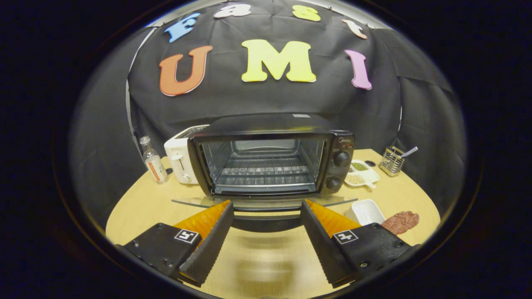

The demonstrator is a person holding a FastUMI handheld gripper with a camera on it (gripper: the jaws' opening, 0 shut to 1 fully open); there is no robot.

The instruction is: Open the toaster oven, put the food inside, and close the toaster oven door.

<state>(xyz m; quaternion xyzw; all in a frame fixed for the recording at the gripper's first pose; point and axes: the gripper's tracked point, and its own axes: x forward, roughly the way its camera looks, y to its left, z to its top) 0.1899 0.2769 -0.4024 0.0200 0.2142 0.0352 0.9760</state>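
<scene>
1. Two ridged fingers of the gripper [266, 207] stand spread wide, pinching nothing, their tips at the handle edge of the toaster oven's dropped glass door [266, 202].
2. Behind the door, the boxy toaster oven [270, 155] gapes, its wire rack bare.
3. Right of the toaster oven lie a white rectangular tray [365, 211] and a flat, grainy reddish food patty [401, 221] on the wooden table [141, 207].
4. Left of the toaster oven stands a white toaster [179, 160].

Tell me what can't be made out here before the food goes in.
- Toaster oven door: handle partly behind the open gripper fingers, gripper view.
- White toaster: right side hidden by the oven.
- Divided dish: contents too small.
- Food: type unclear.
</scene>
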